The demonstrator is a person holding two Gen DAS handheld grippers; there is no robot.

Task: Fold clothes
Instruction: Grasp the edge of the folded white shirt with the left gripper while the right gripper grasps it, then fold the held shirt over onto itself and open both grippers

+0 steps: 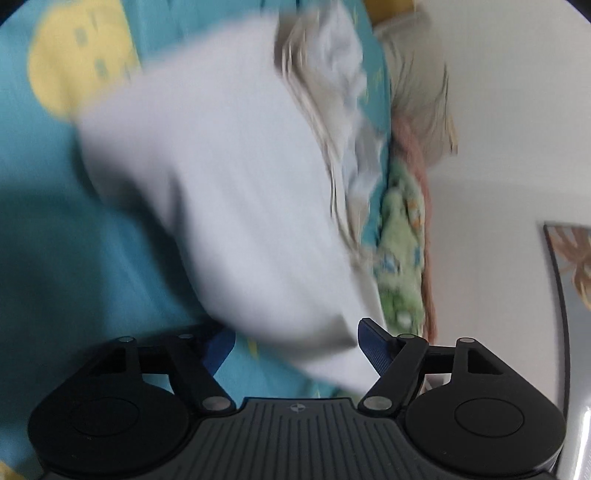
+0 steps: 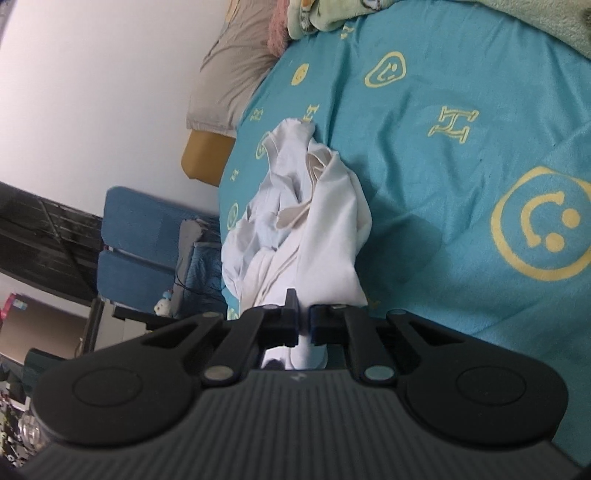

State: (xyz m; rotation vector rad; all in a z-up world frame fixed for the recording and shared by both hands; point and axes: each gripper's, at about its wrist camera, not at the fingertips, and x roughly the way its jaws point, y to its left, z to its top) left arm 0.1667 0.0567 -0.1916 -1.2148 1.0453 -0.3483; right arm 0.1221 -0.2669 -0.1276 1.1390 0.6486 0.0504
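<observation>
Both tools are mine, one in each hand. On the right, my tool (image 2: 303, 325) has its two blue-padded fingers (image 2: 293, 317) drawn close together, pinching a fold of the white garment (image 2: 321, 221) that runs between them and on toward the tool body. From that pinch the garment stretches away toward 12 o'clock in a crumpled, bunched heap on the bed, with a cream-edged layer showing among the white folds.

On the left, my tool (image 1: 295, 343) stands wide apart, its right blue pad (image 1: 373, 347) clear to see at 1 o'clock of the tool body and the left one partly hidden behind the linkage. A broad white panel of cloth (image 1: 221, 192) lies blurred in front of it, reaching down between the spread fingers; I cannot tell whether it touches either pad.

Under it all lies the teal bed sheet (image 2: 443, 155), printed with yellow smiley faces and letter shapes. At 12 o'clock in the right view a green patterned blanket (image 2: 325, 14) lies bunched at the bed's far edge, with a beige pillow (image 2: 236, 74) at 11 o'clock against the white wall (image 2: 92, 92). A blue chair (image 2: 136, 243) stands off the bed at 9 o'clock.
</observation>
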